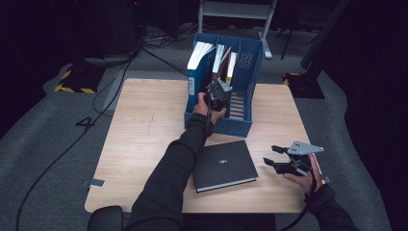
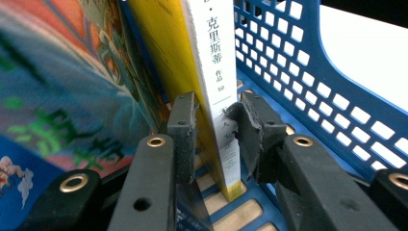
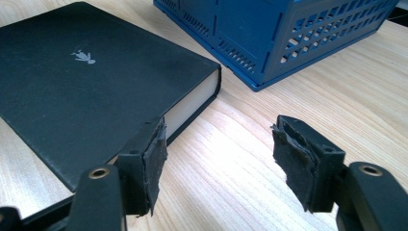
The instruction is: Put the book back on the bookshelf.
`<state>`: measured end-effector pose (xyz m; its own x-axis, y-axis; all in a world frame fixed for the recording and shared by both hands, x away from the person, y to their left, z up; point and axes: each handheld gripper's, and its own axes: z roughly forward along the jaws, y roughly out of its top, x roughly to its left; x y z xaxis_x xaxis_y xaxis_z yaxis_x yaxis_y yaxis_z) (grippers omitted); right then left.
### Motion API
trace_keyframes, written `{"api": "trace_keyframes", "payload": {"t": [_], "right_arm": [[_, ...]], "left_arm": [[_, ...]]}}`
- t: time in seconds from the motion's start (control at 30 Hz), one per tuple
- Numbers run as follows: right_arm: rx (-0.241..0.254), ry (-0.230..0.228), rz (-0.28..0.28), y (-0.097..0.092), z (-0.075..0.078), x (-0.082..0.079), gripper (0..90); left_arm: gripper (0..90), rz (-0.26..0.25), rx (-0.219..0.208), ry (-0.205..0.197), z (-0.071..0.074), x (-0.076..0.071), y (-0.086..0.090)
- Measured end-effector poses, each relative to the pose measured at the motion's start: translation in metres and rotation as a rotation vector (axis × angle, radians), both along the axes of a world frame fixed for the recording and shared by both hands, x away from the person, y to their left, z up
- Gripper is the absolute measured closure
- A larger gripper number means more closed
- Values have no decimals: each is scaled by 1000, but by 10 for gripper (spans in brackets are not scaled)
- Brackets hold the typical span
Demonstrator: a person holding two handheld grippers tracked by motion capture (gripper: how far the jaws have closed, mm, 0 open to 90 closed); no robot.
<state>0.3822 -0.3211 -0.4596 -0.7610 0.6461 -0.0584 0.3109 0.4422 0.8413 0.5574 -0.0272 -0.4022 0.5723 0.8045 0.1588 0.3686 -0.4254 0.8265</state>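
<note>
A blue slotted file rack (image 1: 251,91) stands at the table's far middle with books upright in it. My left gripper (image 1: 219,92) reaches into it. In the left gripper view its pads (image 2: 184,126) sit on both sides of an upright book with a yellow cover and white spine (image 2: 216,72), pressing it near its lower end. A colourful book (image 2: 57,96) leans just left of it. A black hardcover book (image 1: 223,166) lies flat in front of the rack. My right gripper (image 1: 270,155) hovers open to its right, its jaws (image 3: 219,144) empty beside the book's corner (image 3: 96,82).
More books with white page edges (image 1: 199,53) stand in the rack's left compartment. The rack's lattice wall (image 2: 308,82) runs close on the right of the held book. A small grey object (image 1: 96,183) sits at the table's front left corner. Cables trail over the floor at left.
</note>
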Motion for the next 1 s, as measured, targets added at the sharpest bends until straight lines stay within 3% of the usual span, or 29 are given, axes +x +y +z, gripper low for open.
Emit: {"api": "trace_keyframes", "payload": {"t": [0.2, 0.33, 0.53, 0.57, 0.63, 1.0], "right_arm": [[-8, 2, 1, 0, 0, 0, 368], [-4, 5, 0, 0, 0, 0, 368], [-16, 10, 1, 2, -1, 1, 368], [-17, 9, 2, 2, -1, 0, 367], [-20, 12, 5, 4, -1, 0, 367], [-52, 61, 23, 7, -4, -1, 357]], "left_arm": [[697, 6, 29, 1, -1, 2, -3], [709, -31, 33, -11, 2, -6, 3], [689, -115, 40, -35, 12, -28, 22], [688, -143, 67, -42, 14, -34, 27], [680, -177, 82, -42, 14, -42, 34], [615, -303, 116, 1, -3, -83, 83]]}}
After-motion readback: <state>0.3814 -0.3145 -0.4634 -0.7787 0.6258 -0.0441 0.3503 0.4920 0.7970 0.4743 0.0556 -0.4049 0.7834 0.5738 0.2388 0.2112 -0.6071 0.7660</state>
